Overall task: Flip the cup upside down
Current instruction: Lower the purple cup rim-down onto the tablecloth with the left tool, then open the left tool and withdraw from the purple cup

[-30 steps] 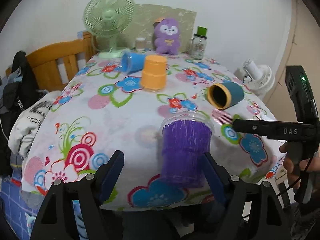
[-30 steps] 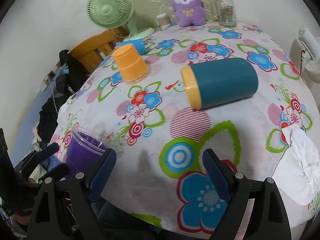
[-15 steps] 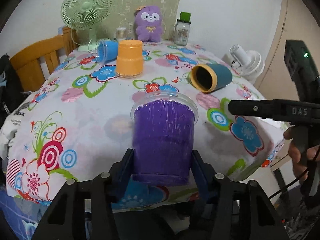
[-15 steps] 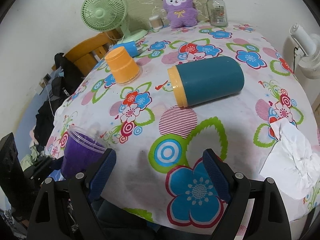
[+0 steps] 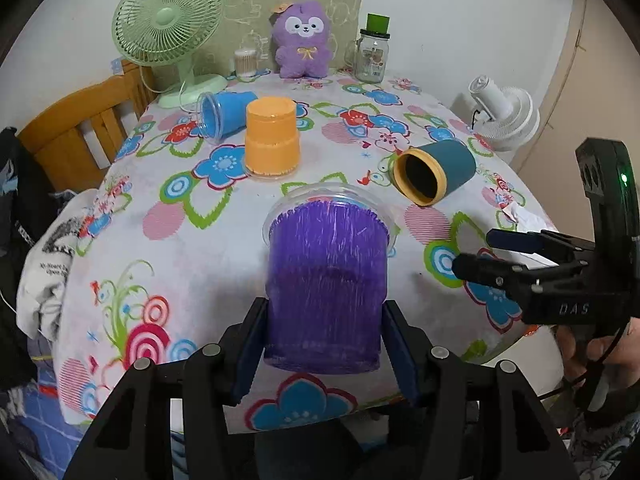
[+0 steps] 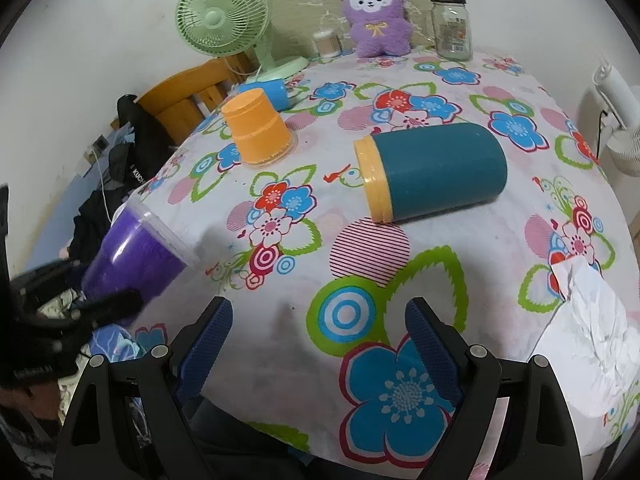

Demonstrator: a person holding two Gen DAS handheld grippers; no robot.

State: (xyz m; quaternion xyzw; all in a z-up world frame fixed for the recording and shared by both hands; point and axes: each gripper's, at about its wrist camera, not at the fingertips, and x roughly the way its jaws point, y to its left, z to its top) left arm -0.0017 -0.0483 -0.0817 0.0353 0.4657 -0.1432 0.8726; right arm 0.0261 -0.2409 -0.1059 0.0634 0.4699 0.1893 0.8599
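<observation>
My left gripper [image 5: 326, 344] is shut on a purple plastic cup [image 5: 326, 280] with a clear rim, held by its base above the near edge of the flowered table [image 5: 180, 240]. In the right wrist view the purple cup [image 6: 132, 256] tilts with its rim toward the table. My right gripper [image 6: 320, 344] is open and empty over the near table edge, and shows at the right of the left wrist view [image 5: 516, 256]. A teal cup with a yellow rim [image 6: 432, 172] lies on its side. An orange cup [image 6: 256, 128] stands upside down. A blue cup [image 5: 226, 114] lies on its side.
A green fan [image 5: 170, 28], purple plush toy [image 5: 304, 40], glass jar [image 5: 372, 54] and small container [image 5: 244, 62] line the back edge. Crumpled white paper [image 6: 592, 340] lies at the right edge. A wooden chair [image 5: 68, 140] with clothes stands left, a white fan [image 5: 504, 116] right.
My left gripper closed on the purple cup and lifted it off the table, tipping its rim forward. My right gripper drew slightly nearer the teal cup, staying open.
</observation>
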